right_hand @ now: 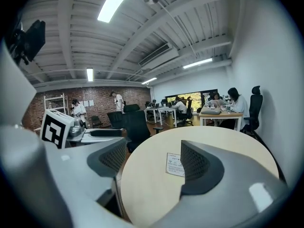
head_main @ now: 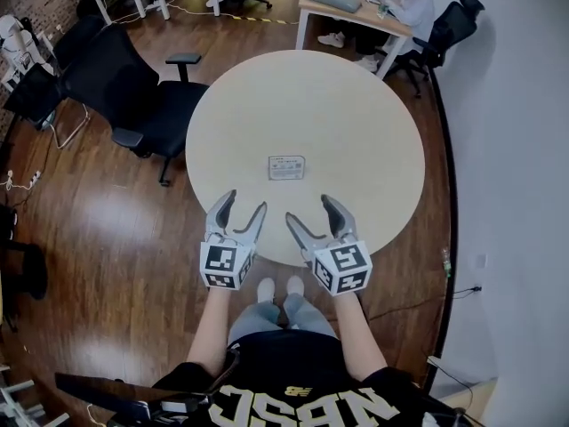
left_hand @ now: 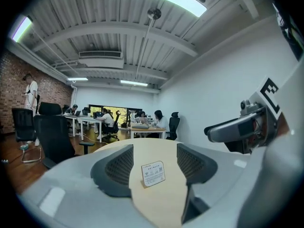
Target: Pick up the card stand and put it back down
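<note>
Hovering over the near edge of the round counter [head_main: 356, 114], the left tongs [head_main: 246, 203] and the right tongs [head_main: 308, 209] sit side by side, both aimed towards the card stand [head_main: 286, 167]. Both tongs are released: each pair of jaws stands apart with nothing but bare counter between the pads, so neither is carrying anything. This reads as an approach posture, with the lift not yet begun.

The stand rests alone on the counter, a little ahead of the tongs and roughly between their two lines of aim, apart from both. Seen along the left tongs, it falls neatly in the gap between the jaws, so that side looks the better lined up to take it. Seen along the right tongs, it is partly hidden behind one jaw and so lies off to the side of that gap.

The stand itself is a small pale rectangle, set on its lower edge and leaning back slightly, its printed face turned towards the person. It carries a few lines of fine print and what looks like a square code, too small to read. Whether the card sits in a clear holder cannot be told. Being thin and probably light, it would likely tip if nudged before the jaws close squarely on it.
</note>
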`<state>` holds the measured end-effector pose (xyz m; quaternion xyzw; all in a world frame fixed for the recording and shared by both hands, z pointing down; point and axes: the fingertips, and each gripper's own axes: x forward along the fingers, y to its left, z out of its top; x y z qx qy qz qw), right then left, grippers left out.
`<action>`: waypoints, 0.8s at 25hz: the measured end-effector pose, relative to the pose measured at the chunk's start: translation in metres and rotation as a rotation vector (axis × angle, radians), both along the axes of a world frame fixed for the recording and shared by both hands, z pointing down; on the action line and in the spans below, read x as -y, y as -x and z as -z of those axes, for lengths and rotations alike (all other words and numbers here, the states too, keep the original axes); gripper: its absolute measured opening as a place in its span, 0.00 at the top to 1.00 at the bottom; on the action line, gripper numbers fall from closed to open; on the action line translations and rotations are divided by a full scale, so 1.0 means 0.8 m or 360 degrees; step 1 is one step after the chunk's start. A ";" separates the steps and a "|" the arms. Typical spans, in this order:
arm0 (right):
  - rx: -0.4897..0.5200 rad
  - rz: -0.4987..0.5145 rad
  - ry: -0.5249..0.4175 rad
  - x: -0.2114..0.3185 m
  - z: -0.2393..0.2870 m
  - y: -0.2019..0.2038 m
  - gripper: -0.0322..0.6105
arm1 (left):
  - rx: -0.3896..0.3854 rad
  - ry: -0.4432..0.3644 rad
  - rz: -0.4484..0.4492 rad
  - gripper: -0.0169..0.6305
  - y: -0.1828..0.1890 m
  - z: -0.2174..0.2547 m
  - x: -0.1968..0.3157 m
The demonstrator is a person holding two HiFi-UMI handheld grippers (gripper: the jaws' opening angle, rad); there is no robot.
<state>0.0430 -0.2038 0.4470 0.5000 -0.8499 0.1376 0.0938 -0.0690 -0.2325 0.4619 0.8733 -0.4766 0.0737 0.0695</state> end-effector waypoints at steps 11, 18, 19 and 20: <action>0.0001 -0.0002 0.0221 0.024 -0.107 -0.025 0.40 | 0.0055 0.0234 -0.0264 0.45 0.030 -0.115 0.053; 0.0030 -0.0025 0.0287 0.052 -0.139 -0.040 0.41 | 0.0293 0.0306 -0.0342 0.34 0.114 -0.147 0.107; 0.0028 -0.0029 0.0288 0.056 -0.141 -0.043 0.41 | 0.0329 0.0314 -0.0352 0.32 0.128 -0.148 0.115; 0.0025 -0.0032 0.0289 0.060 -0.143 -0.046 0.41 | 0.0361 0.0321 -0.0371 0.29 0.141 -0.148 0.124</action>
